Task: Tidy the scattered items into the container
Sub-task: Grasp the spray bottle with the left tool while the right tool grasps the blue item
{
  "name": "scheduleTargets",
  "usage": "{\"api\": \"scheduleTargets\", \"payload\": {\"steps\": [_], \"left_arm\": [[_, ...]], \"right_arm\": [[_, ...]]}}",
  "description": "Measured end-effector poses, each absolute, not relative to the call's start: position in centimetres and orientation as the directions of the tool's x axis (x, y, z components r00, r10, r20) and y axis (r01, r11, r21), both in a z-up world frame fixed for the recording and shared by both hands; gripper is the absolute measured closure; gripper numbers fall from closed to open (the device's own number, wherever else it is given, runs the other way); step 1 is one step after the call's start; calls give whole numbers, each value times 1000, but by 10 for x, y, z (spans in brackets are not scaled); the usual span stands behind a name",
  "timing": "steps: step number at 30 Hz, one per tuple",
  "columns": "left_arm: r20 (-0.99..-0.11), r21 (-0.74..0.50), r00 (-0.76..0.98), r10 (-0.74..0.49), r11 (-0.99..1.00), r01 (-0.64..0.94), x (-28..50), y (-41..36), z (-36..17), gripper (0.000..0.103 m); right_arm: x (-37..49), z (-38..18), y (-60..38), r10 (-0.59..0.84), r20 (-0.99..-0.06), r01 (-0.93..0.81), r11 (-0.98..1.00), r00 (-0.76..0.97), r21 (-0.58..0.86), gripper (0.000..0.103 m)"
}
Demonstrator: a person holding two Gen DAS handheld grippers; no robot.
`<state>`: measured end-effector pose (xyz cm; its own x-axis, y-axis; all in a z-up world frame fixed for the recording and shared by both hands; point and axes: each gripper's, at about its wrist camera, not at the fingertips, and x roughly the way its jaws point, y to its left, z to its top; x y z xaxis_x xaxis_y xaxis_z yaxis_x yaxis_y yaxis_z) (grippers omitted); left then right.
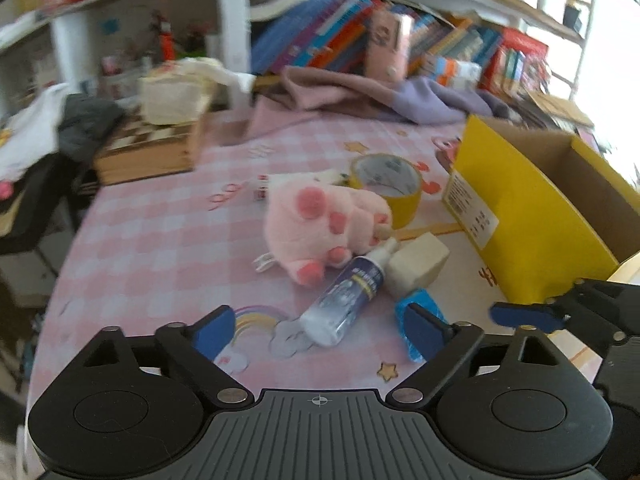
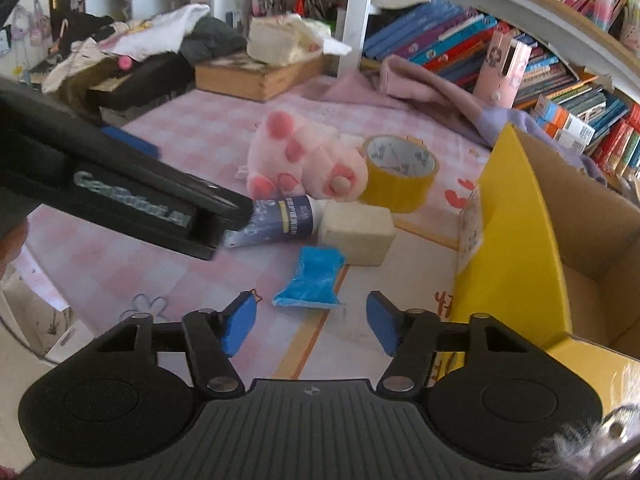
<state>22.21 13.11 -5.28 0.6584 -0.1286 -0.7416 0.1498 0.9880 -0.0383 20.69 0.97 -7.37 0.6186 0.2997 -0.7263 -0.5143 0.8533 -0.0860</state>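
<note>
Pink-checked table [image 1: 160, 240], both jaws empty

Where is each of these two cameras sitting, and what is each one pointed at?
Left wrist view: sits on the left gripper, looking down along its open fingers at the spray bottle and pink plush toy; the right gripper shows at the right edge.
Right wrist view: sits on the right gripper, facing the blue packet and yellow box; the left gripper's black body crosses the picture's left side.
Shared: bottle, plush, tape roll, beige block, packet, box, pink checked tablecloth.
</note>
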Motion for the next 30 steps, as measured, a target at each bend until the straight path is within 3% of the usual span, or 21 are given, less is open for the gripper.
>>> {"api": "scheduleTargets", "payload": {"steps": [4,12,14,19,30], "left_arm": [[-786,-41,595,-168,975,220,250,125,-69,35],[-837,-63,503,-214,952,300,277,121,-90,53],[-841,-68,495,-216,952,299,281,121,-93,58],[-843,-88,484,-235,948,306,278,120,-92,67],[-839,-47,503,-210,947,317,275,108,-95,68]], "right_arm": [[222,-83,14,290,-741,-498,865,605,-68,47],[243,-95,17,299,-754,-460,888,585,-5,48],[247,-97,17,304,-757,-455,890,578,10,59],[245,-94,11,339,-764,-487,873,549,37,64],[246,-96,12,311,-765,-487,873,564,-5,61]]}}
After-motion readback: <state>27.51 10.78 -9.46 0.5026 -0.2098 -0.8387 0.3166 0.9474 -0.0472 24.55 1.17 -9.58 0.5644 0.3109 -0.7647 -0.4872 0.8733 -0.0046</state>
